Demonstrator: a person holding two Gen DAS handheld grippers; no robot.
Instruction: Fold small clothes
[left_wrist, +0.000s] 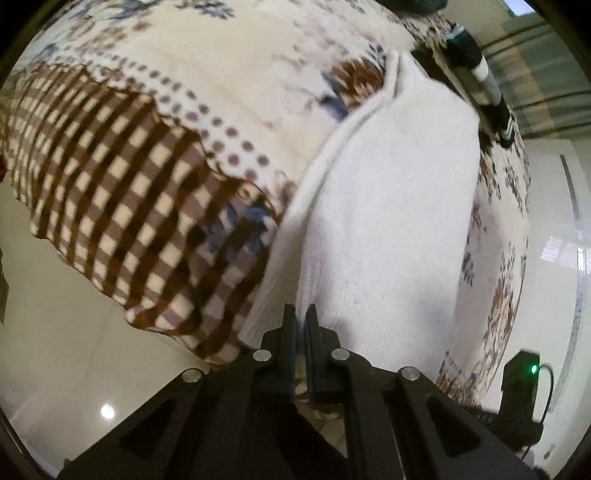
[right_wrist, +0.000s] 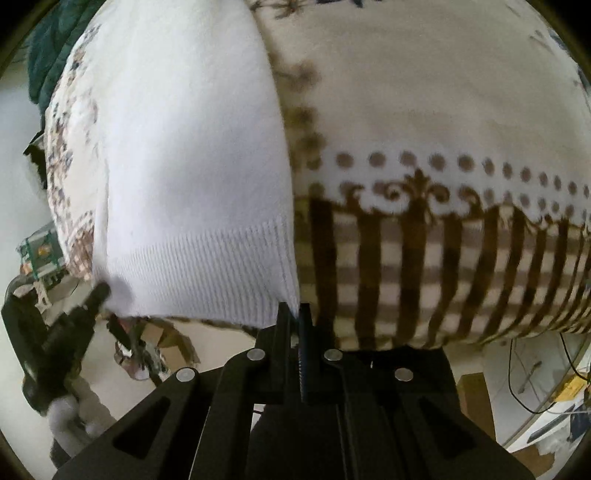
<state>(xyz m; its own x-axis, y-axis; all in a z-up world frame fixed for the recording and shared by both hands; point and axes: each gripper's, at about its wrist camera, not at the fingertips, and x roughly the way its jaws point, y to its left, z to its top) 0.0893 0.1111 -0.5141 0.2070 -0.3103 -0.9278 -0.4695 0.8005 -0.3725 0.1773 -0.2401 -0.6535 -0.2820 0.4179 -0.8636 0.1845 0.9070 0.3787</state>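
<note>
Clamped on the ribbed hem corners of the white knitted garment (right_wrist: 192, 155), the black left gripper (left_wrist: 303, 314) and black right gripper (right_wrist: 294, 312) grasp soft, light, limp fabric spread on the patterned cream-and-brown blanket (right_wrist: 443, 110), best held at its hem.

Patterned blanket (left_wrist: 122, 155), striped garment (left_wrist: 484, 81)
</note>
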